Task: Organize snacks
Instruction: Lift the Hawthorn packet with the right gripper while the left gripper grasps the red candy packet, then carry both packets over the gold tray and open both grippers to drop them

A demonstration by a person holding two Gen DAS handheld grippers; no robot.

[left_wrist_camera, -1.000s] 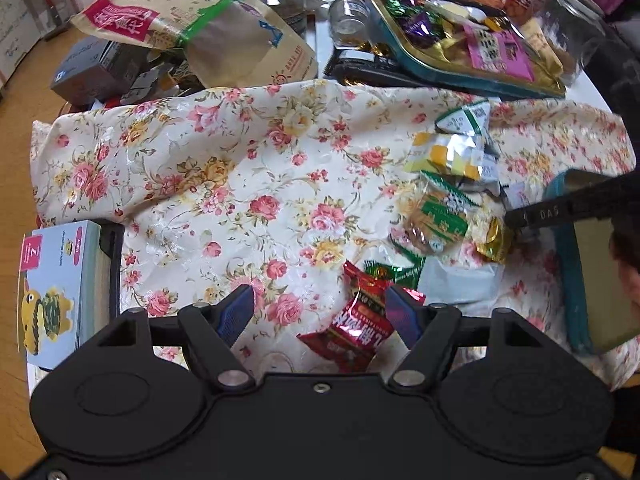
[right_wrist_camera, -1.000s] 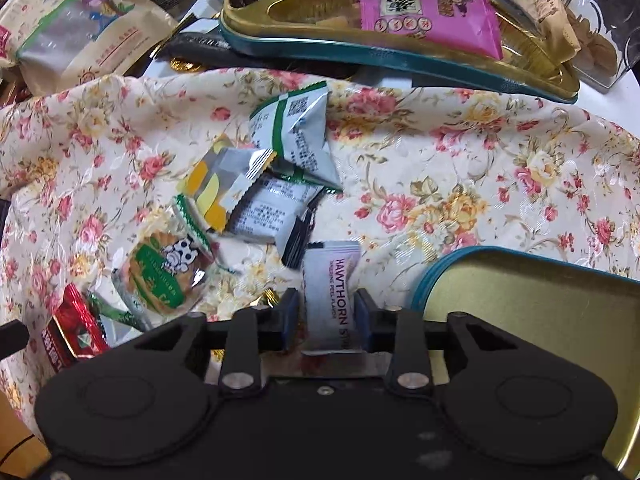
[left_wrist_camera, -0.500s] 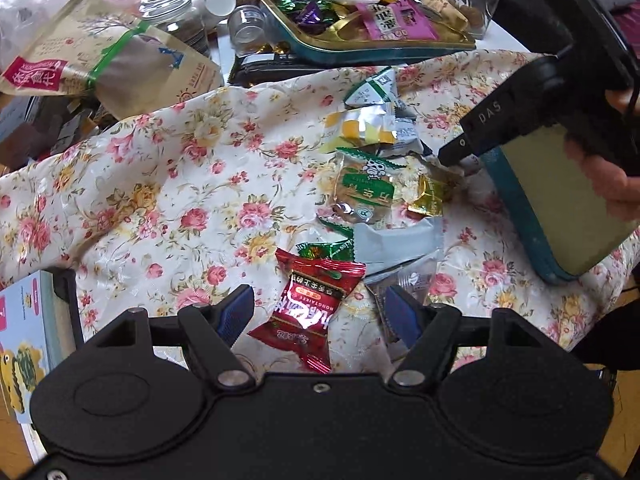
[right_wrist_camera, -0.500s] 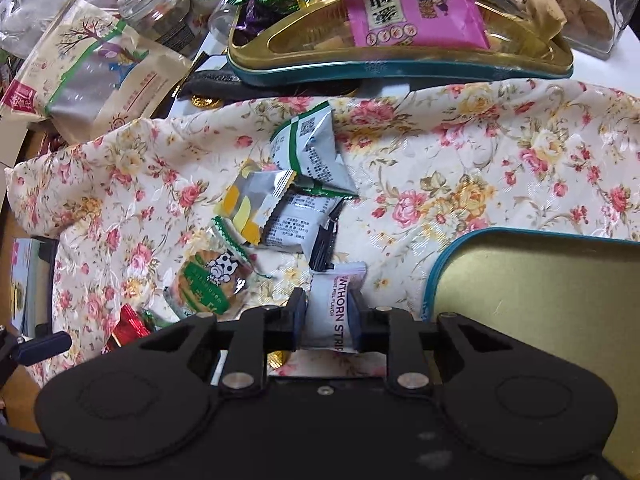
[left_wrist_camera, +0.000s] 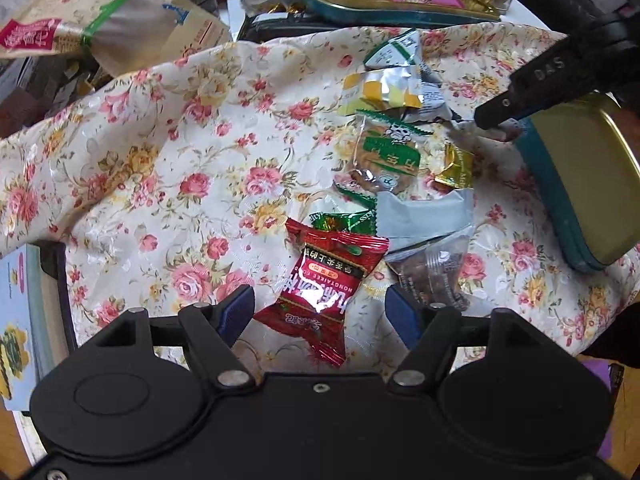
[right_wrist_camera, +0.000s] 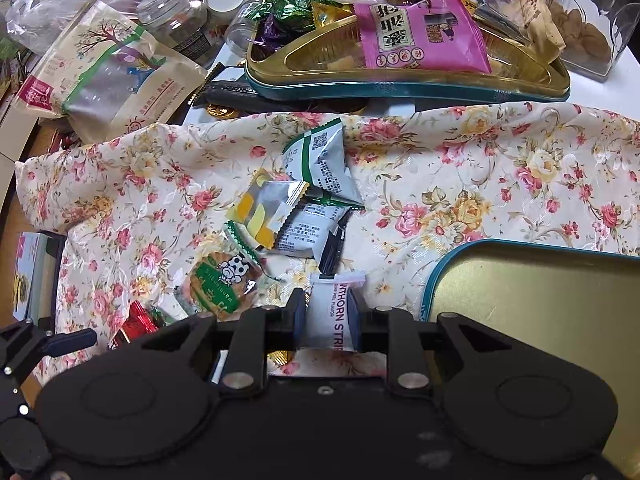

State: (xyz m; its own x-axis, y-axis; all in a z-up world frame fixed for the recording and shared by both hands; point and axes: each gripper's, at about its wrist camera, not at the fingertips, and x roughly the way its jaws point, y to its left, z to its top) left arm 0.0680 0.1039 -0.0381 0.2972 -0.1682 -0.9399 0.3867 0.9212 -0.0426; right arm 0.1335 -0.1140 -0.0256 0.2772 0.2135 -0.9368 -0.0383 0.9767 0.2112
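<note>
Surface: floral cloth [left_wrist_camera: 168, 168] over a crowded table; paper bag [left_wrist_camera: 120, 32] and full tin [left_wrist_camera: 384, 4] at the far edge.
Left wrist view, left gripper [left_wrist_camera: 320, 312]: jaws apart and just narrowed a little, pads touching nothing.
Left wrist view, red candy [left_wrist_camera: 324, 284]: lying on the cloth between the blue pads, nearer the left one, clear of both.
Left wrist view, ahead of the jaws: green candy [left_wrist_camera: 348, 222], grey packet [left_wrist_camera: 424, 220], biscuit packet [left_wrist_camera: 388, 156], yellow packet [left_wrist_camera: 384, 90].
Left wrist view, far right: right gripper [left_wrist_camera: 500, 114] with its tip by the empty tin [left_wrist_camera: 580, 184].
Right wrist view, right gripper [right_wrist_camera: 327, 320]: clamped on the hawthorn strip [right_wrist_camera: 332, 312], which stands between the pads with its top end sticking out ahead.
Right wrist view, right of the jaws: empty tin [right_wrist_camera: 520, 288], just beside the strip.
Right wrist view, ahead and left: biscuit packet [right_wrist_camera: 220, 280], yellow packet [right_wrist_camera: 264, 208], white-green packet [right_wrist_camera: 324, 160].
Right wrist view, far edge: full tin [right_wrist_camera: 400, 88] holding a pink packet [right_wrist_camera: 416, 36]; left gripper [right_wrist_camera: 52, 342] at the lower left.
</note>
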